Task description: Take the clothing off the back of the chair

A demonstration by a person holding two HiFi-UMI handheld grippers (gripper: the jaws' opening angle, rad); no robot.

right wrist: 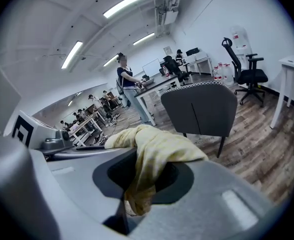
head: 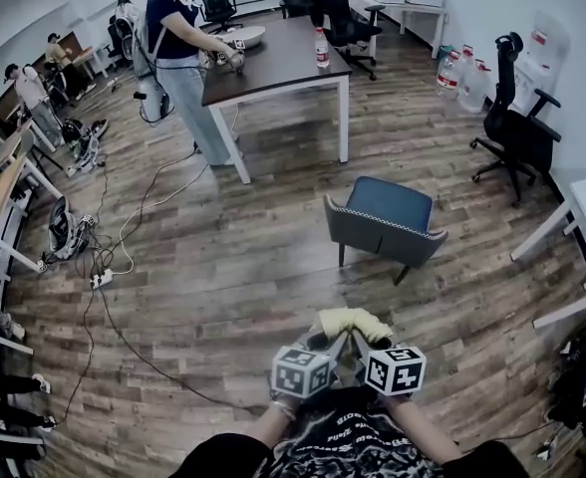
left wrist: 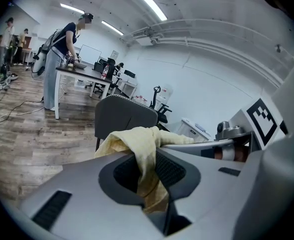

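While both claws are clenched on the yellow garment [head: 351, 322], the job at this point is, as I judge it, simply to bring it away cleanly, since the chair [head: 383, 217] stands well apart ahead with its back bare and nothing draped on it. The left gripper [head: 323, 345] and the right gripper [head: 366, 345] sit side by side low in the head view, and the cloth is bunched on top of their tips. The left gripper view shows a fold of the fabric running down into the throat between the jaws, pinched there, with the rest heaped over the upper edge. The right gripper view shows much the same: a twisted tail caught between the jaws and a fuller lump lying over the top. To do the step well, hold both pinches firm and move the two hands as one, so neither grip tugs the cloth out of the other. Each bite looks narrow, a gathered fold and not a broad stretch, so a jerk could slip it; smooth, unhurried travel suits it better. Keep the bundle up off the wooden floor [head: 223, 287] and away from the cables [head: 124, 257] lying to the left. Whether a loose end hangs below the grippers I cannot tell, so some height is prudent. Release only over a chosen resting place, which no view makes plain.
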